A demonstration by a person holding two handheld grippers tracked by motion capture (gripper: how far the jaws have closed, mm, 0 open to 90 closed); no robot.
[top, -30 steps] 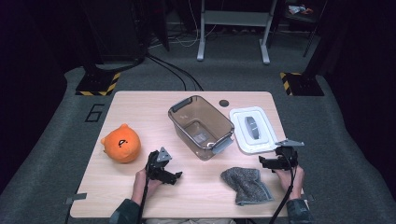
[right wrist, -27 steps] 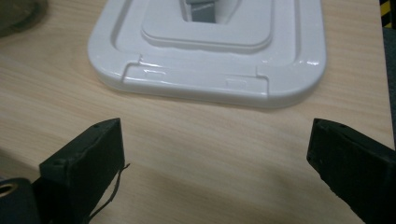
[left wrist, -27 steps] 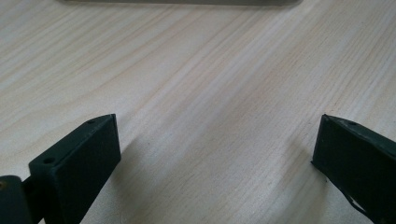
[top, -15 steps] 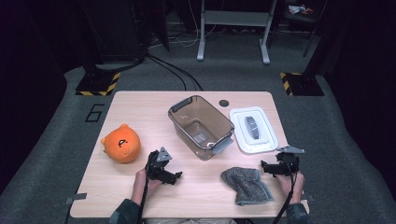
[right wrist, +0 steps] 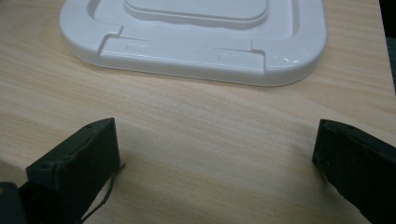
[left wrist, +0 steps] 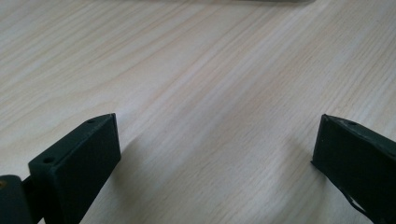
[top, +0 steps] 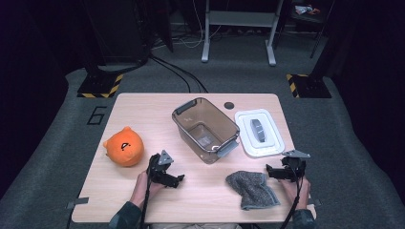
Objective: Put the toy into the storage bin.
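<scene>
— fingers (right wrist: 74, 158) of the right gripper (top: 273, 171): released or clenched?
— released. in the right gripper view both black jaws stand wide apart with nothing but bare wood between them. the left gripper (top: 177, 180) is the same, spread open over plain table (top: 143, 109), holding nothing.
— what has just changed?
— a second ago the right gripper was farther forward, close to the near edge of the white lid (top: 260, 133). it has drawn back toward the person and now sits low, just beside the grey cloth (top: 252, 190). the left gripper has not moved.
— what does that mean for the work?
— my guess is that the cloth is what gets picked up next. the gripper is level with its far right corner, empty and open, so no grasp has begun.
— how does the cloth look?
— grey, coarse-knit, soft, lying loosely folded and a bit rumpled. it sits near the table's front edge, right of centre, and nothing rests on it. i can't tell whether the jaws touch its corner.
— and around it?
— beyond it lies the lid, flat on the wood. left of that stands the clear container (top: 206, 129), open and empty. the orange plush (top: 124, 147) sits well apart at the left.
</scene>
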